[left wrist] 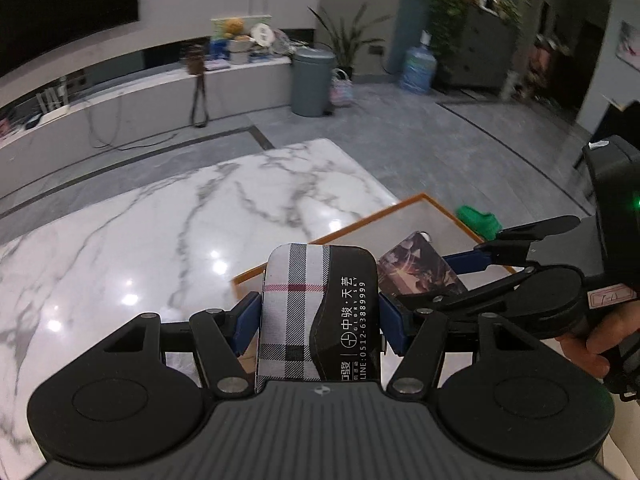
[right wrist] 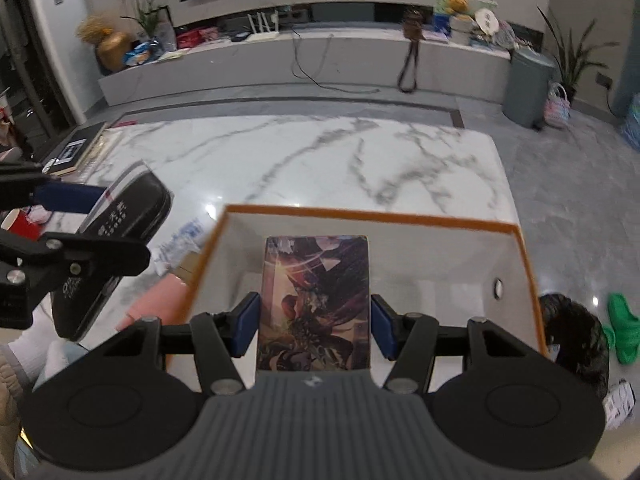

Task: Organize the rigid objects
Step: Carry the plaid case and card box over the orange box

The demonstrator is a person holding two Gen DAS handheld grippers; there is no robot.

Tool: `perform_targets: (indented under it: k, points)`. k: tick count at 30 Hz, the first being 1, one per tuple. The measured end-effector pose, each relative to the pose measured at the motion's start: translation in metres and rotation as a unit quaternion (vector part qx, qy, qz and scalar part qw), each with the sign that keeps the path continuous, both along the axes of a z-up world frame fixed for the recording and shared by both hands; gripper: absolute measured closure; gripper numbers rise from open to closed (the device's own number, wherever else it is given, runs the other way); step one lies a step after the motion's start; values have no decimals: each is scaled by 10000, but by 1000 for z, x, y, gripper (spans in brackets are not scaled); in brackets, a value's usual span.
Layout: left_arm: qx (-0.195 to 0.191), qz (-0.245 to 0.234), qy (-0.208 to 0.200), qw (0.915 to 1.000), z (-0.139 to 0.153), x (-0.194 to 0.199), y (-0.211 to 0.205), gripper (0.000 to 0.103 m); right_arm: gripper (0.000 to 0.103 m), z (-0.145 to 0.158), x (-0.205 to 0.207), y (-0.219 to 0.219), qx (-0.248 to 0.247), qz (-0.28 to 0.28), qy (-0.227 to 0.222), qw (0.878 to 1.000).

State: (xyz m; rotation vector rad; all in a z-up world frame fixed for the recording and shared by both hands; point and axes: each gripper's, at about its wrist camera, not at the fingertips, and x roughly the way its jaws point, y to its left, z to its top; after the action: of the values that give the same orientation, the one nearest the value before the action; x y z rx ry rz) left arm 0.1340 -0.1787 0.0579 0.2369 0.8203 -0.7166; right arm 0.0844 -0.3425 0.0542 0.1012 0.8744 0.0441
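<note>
1. Two tongs are each clamped on an item above the marble surface.
2. The left tongs grip a plaid-and-black case by its long sides, blue pads pressed against it, holding it over the surface beside the box's corner.
3. The right tongs pinch a picture-printed flat box between their pads, over the inside of the orange-rimmed white box.
4. A green slipper lies on the floor.
</note>
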Motion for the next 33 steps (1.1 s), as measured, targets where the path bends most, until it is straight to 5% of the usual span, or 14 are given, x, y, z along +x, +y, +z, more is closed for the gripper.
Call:
perform_targets:
  k: [12,21,33]
  points:
    - [158,46,664,9977,-38,31,-59,31,45,-53,26,-43,619,-219,926,9935]
    - [596,234,453,9969,-54,42,-58,31,45,-105,67,-26,770,-32,1885,9790]
    - [546,181,544,9969,-64,53,-53,31,43,-137,92,-17,1107,-168,2298,9668]
